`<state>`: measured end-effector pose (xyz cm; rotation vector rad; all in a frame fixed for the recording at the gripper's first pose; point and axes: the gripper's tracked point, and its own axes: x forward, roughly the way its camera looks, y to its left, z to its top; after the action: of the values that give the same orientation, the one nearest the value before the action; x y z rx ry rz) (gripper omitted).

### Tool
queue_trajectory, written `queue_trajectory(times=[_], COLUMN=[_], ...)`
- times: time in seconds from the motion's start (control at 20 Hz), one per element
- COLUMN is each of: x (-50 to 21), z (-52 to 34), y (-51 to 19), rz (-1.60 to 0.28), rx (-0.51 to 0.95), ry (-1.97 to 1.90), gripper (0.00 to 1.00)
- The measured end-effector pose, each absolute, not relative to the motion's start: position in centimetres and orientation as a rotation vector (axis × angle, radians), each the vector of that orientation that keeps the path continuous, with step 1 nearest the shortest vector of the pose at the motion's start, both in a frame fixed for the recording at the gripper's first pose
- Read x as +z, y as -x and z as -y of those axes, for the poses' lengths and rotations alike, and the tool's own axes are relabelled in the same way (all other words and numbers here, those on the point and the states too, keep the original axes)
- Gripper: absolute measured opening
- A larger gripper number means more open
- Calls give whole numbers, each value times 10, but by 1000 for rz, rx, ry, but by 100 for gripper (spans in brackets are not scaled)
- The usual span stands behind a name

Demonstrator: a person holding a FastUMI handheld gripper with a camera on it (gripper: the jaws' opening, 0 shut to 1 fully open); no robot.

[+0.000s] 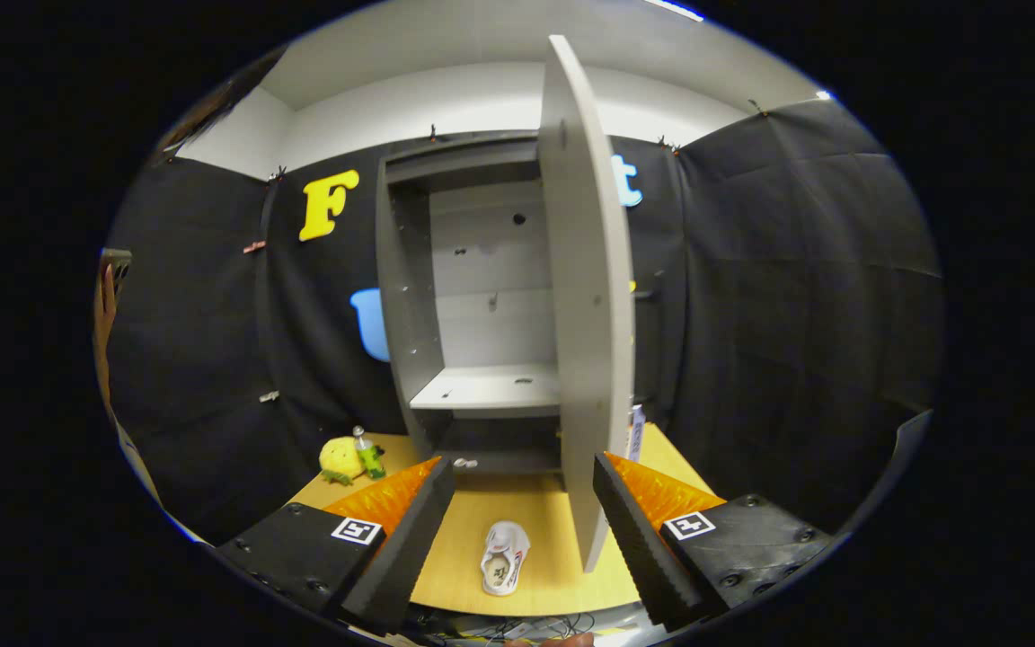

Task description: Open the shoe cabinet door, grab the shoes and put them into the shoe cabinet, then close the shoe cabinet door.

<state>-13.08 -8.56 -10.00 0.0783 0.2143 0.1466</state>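
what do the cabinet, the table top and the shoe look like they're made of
The cabinet looks like matte pale grey laminated board: flat panels, drilled holes, and its open door has a thin square edge. The table looks like light wood or wood-look laminate, with faint grain. The shoe, lying between the open gripper's fingers, looks like white fabric or synthetic; too small to tell.

1 shoe (505, 557), 1 cabinet (473, 296) w/ 1 door (585, 296), 1 bottle (367, 453), 1 plush toy (339, 459).
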Motion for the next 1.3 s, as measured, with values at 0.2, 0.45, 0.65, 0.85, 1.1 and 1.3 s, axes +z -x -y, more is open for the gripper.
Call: queue_trajectory(times=[0.2,0.45,0.65,0.85,1.1,1.3], x=[-171,-287,-380,-460,-513,-522], z=[36,3,-1,2,12,13], y=[116,96,69,44,14,-20], rz=[-372,-565,-648,-713,-718,-671], rx=[190,202,165,119,43,27], ry=[-95,-44,-50,-42,-57,-101], gripper=[98,99,96,69,58,51])
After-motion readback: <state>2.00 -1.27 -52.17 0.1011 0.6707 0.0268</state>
